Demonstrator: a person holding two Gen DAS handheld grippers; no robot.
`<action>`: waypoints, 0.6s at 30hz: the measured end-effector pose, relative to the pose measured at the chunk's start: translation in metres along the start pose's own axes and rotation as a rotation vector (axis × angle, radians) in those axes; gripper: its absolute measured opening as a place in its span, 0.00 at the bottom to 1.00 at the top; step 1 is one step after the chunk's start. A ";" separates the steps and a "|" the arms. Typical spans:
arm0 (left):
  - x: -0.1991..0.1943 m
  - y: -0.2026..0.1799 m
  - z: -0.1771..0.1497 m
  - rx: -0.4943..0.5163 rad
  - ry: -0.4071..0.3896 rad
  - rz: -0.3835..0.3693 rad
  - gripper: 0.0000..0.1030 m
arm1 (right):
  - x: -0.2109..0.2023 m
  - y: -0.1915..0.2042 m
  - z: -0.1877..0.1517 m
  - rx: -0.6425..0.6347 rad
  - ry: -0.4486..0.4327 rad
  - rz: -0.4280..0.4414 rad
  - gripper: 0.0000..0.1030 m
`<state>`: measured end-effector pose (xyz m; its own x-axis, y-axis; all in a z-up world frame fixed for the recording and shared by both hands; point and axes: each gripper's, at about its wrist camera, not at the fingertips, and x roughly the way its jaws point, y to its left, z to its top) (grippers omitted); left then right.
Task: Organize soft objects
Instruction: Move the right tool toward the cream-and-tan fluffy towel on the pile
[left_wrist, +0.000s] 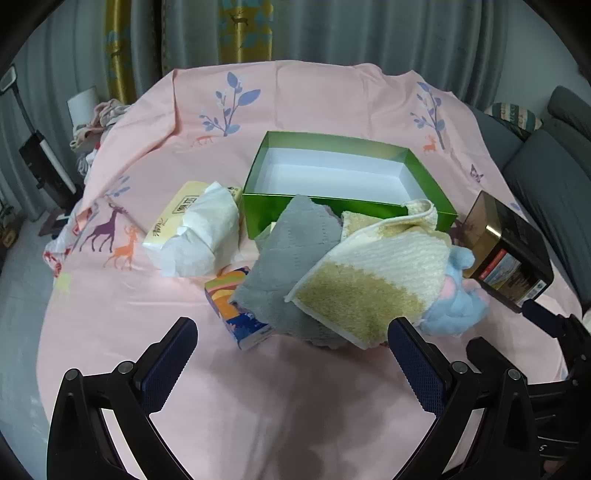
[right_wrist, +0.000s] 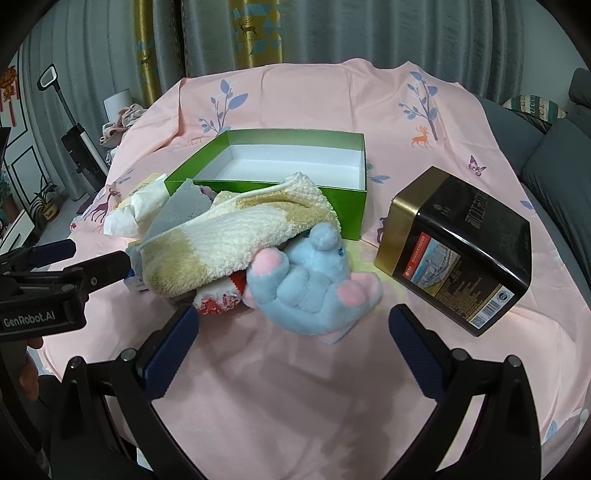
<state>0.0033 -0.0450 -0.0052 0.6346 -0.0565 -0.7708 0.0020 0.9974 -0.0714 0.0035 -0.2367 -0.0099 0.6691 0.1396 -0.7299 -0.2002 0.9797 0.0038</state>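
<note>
An open green box with a white, empty inside stands on the pink cloth. In front of it lies a pile: a grey cloth, a cream and tan towel, and a blue plush toy with pink paws. A red and white fabric shows under the towel. My left gripper is open and empty just before the pile. My right gripper is open and empty just before the plush toy.
A tissue pack lies left of the box. A colourful small carton lies partly under the grey cloth. A black and gold tin stands at the right. A grey sofa lies beyond the right edge.
</note>
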 end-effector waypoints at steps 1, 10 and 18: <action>0.000 0.001 0.000 -0.006 0.001 -0.013 1.00 | 0.000 0.000 0.000 0.001 0.001 0.001 0.99; 0.003 0.009 0.000 -0.081 0.026 -0.163 1.00 | 0.001 0.000 -0.001 0.002 -0.002 0.006 0.99; 0.006 0.014 -0.004 -0.103 0.040 -0.331 1.00 | -0.002 0.002 -0.005 -0.035 -0.039 0.074 0.99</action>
<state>0.0042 -0.0311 -0.0128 0.5816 -0.3802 -0.7192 0.1236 0.9151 -0.3839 -0.0013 -0.2359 -0.0117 0.6789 0.2175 -0.7013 -0.2745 0.9611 0.0323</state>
